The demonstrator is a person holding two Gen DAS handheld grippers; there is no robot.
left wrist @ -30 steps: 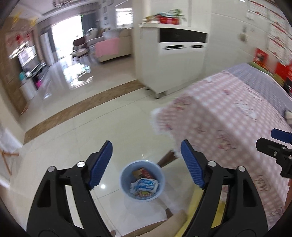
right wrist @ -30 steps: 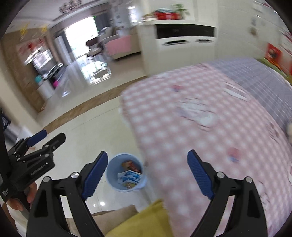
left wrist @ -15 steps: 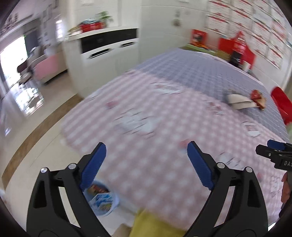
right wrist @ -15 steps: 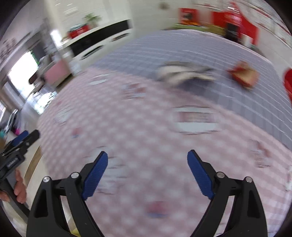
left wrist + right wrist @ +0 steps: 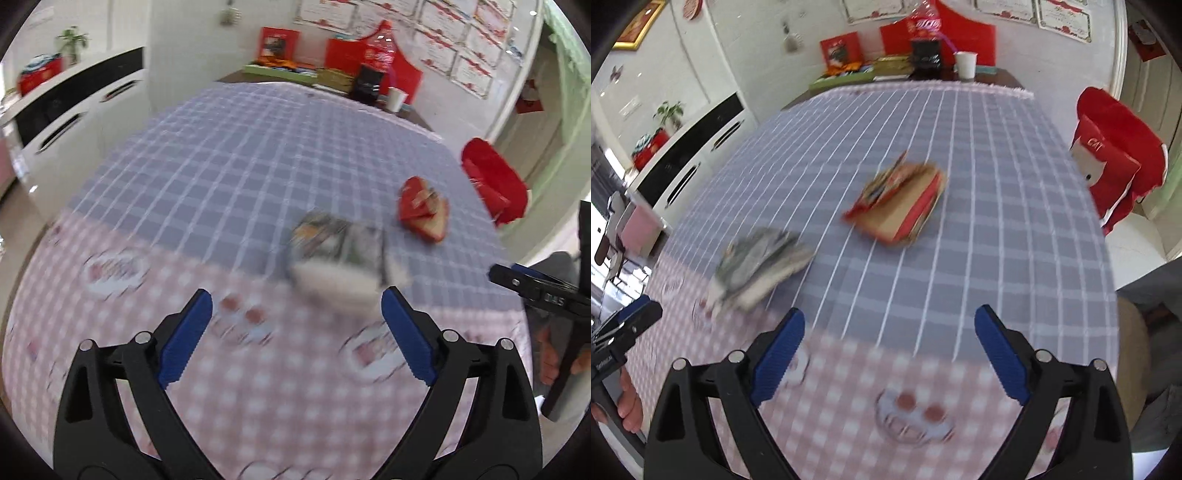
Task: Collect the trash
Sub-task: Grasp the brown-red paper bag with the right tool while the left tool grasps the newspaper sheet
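A grey-white wrapper (image 5: 338,254) lies just beyond the spread, empty left fingers (image 5: 184,332).

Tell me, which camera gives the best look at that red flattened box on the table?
The right wrist view: the red flattened box lies near its centre, large though blurred, showing cardboard inside. The left wrist view shows it smaller, off to the right.

Grey wrapper (image 5: 336,254) motion-blurred, red wrapper (image 5: 901,206) smeared, print unreadable

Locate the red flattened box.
The red flattened box lies mid-table on the blue-checked cloth in the right wrist view, right of the grey crumpled packet.
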